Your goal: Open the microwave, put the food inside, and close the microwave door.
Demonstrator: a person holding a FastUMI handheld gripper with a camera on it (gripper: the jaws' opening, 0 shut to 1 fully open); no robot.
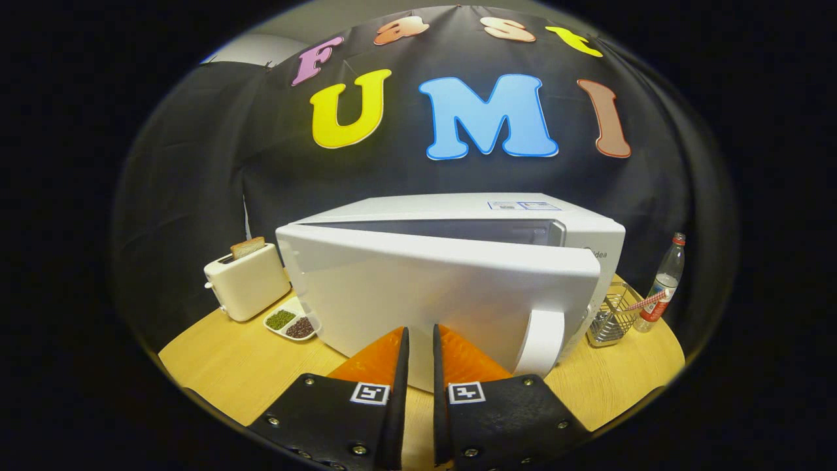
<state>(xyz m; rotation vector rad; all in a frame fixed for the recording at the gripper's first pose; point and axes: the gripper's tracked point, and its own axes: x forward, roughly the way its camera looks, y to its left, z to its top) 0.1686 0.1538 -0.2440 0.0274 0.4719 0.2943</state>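
A white microwave (471, 208) stands on the wooden table (229, 366), straight ahead of me. Its door (425, 288) is ajar, swung out a little on the handle side, and a dark gap shows along its top between door and body. The white handle (543, 340) sits at the door's right end. My gripper (420, 333) is shut, with only a thin slit and nothing between its fingers. The tips are right at the lower front of the door, left of the handle. The microwave's inside is hidden behind the door.
Left of the microwave stands a cream toaster (248, 281) with a slice of bread (248, 247) in its slot. A white divided dish (291, 322) of beans lies beside it. To the right are a wire basket (611, 320) and a clear bottle (664, 284).
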